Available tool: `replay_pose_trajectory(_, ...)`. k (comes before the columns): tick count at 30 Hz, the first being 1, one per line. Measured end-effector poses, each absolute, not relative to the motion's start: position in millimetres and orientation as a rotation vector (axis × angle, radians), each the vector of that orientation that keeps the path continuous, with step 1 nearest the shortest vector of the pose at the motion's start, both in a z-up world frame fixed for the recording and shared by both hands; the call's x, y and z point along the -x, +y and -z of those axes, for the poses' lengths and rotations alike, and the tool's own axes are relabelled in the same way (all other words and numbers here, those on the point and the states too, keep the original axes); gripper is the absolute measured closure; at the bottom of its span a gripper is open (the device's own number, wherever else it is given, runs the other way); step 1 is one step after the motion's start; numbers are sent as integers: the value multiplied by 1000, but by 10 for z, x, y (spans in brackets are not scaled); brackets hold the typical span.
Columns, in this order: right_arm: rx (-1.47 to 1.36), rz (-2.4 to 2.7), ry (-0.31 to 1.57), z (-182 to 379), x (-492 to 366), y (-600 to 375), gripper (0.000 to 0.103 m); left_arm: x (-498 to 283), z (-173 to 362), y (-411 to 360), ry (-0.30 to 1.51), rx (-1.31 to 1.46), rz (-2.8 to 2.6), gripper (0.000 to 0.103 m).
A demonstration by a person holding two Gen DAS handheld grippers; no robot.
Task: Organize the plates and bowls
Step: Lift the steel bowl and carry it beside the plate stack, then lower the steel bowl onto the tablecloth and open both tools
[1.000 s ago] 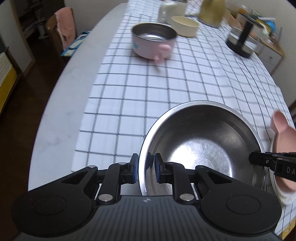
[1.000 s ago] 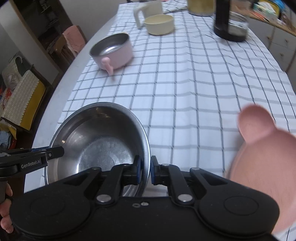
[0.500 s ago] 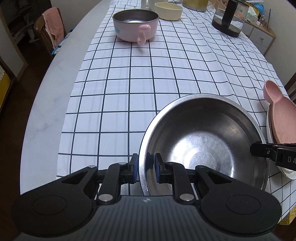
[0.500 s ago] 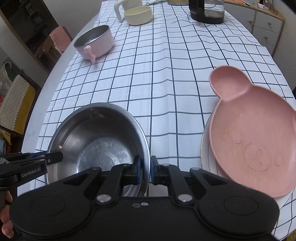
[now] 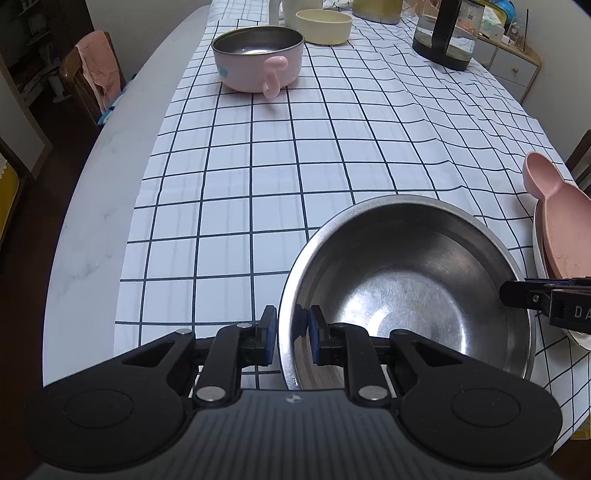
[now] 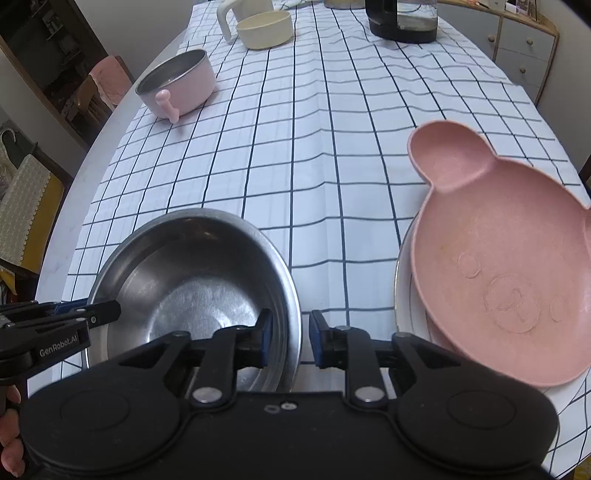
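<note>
A large steel bowl [image 5: 406, 288] [image 6: 192, 273] sits at the near edge of the checked tablecloth. My left gripper [image 5: 290, 338] straddles its left rim with a small gap on each side. My right gripper [image 6: 288, 339] straddles its right rim, jaws parted wider than the rim. A pink bear-shaped plate [image 6: 498, 266] [image 5: 565, 229] lies on a white plate [image 6: 410, 310] just right of the bowl. A pink bowl with a handle [image 5: 258, 62] [image 6: 177, 85] stands far left, a cream bowl [image 5: 324, 26] [image 6: 264, 27] behind it.
A glass coffee pot [image 5: 445, 37] [image 6: 402, 18] stands at the far right of the table. A white mug [image 6: 240, 11] is beside the cream bowl. A chair with a pink cloth [image 5: 92, 74] stands left of the table. A sideboard [image 6: 524, 48] is at far right.
Both grippers and the steel bowl came down toward the table beside the pink plate. The jaws of both grippers have widened around the bowl's rim.
</note>
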State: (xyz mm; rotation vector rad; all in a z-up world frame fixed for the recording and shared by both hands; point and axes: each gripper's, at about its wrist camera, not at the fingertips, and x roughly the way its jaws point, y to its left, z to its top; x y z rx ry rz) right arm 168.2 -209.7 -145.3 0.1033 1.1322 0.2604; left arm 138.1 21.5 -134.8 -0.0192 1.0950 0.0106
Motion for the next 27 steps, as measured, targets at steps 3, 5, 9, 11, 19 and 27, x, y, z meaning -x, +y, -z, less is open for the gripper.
replay_pose_trajectory(3, -92, -255, 1120, 1411, -1674, -2119, 78, -1365, 1320, 226, 1084, 16, -9, 86)
replay_pose_trajectory(5, -92, -253, 1109, 1375, -1663, -2128, 77, -1354, 1288, 245, 1076, 18, -7, 86)
replay_pose_trajectory(9, -76, -265, 1082, 1275, -1625, -2117, 71, -1307, 1188, 264, 1046, 10, -3, 86)
replay_pose_trajectory(11, -64, -277, 1066, 1215, -1605, -2094, 69, -1280, 1123, 267, 1030, 17, 6, 85)
replay_pose_trajectory(19, -11, -333, 993, 944, -1511, -1957, 59, -1254, 822, 251, 956, 31, 41, 84)
replay_pose_trajectory(27, 10, -365, 933, 653, -1613, -1845, 48, -1360, 539, 247, 888, 39, 44, 80)
